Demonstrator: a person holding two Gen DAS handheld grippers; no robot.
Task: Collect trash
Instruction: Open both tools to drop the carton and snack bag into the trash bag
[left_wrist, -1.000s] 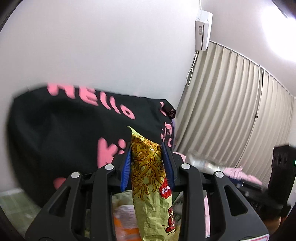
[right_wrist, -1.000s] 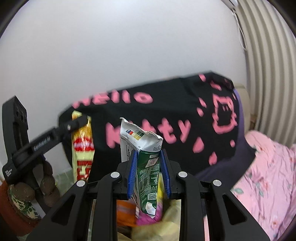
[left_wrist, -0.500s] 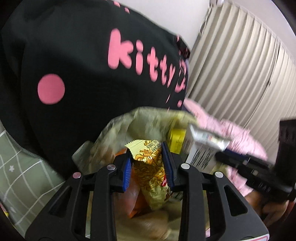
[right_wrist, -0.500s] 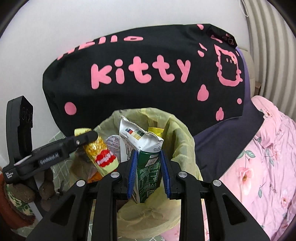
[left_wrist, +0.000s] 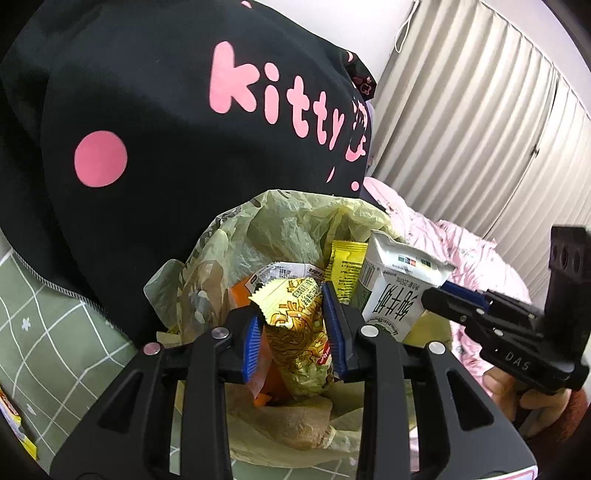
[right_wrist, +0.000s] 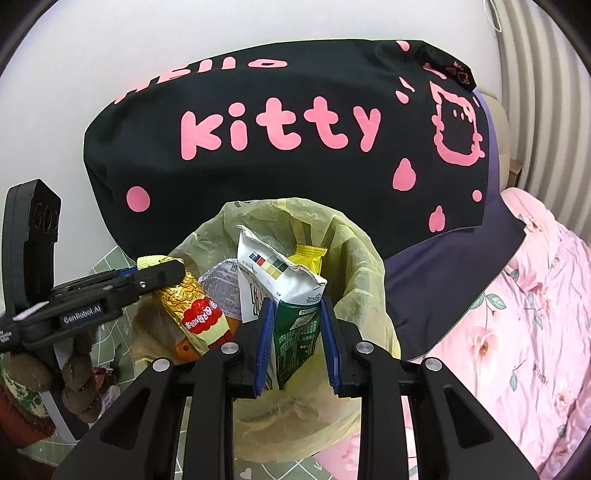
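Left wrist view: the left gripper (left_wrist: 293, 328) is clenched on a yellow noodle snack wrapper (left_wrist: 299, 332), held over the open mouth of the yellowish trash bag (left_wrist: 280, 221) on the bed. If let go here, the light wrapper may catch on the bag's slumped near rim and slide out onto the green checked sheet (left_wrist: 44, 332). To the right, the right gripper (right_wrist: 297, 343) grasps a flattened green-and-white milk carton (right_wrist: 291, 306) above the same bag (already holding other wrappers). The grippers sit close together, so both releasing at once could knock them together or collapse the soft bag.
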